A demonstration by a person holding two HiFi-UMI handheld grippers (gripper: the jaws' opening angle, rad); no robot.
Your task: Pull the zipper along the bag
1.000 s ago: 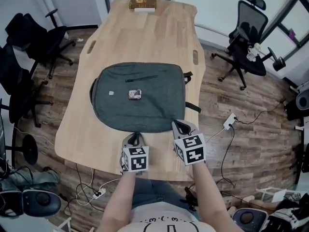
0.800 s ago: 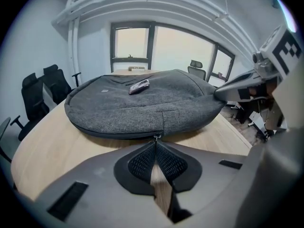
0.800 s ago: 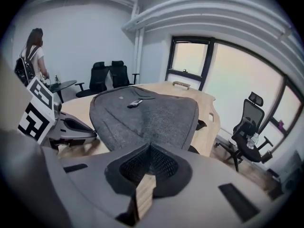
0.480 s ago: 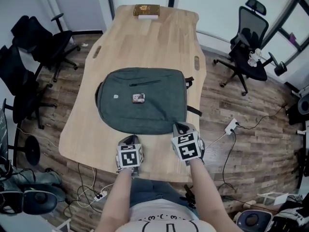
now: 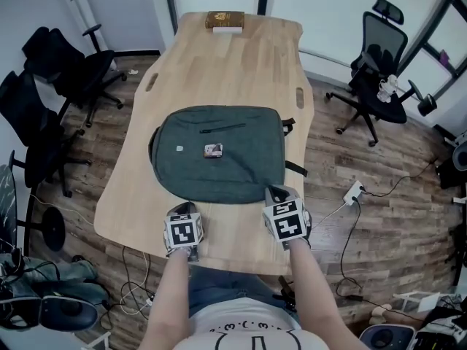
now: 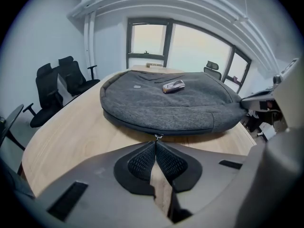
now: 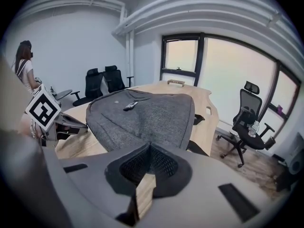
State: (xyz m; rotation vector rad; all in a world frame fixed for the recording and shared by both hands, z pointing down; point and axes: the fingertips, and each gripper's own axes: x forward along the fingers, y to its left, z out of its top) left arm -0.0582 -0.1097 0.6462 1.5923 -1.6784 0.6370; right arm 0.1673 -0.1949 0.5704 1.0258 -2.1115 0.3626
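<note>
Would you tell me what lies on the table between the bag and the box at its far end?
Nothing: the head view shows bare table between the bag and the box.

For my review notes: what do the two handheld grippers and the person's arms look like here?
Both the left gripper and the right gripper have grey bodies, black mesh-textured jaw pads and a white cube with black square markers. No cables show. The forearms are bare; the person wears a white top and blue jeans.
</note>
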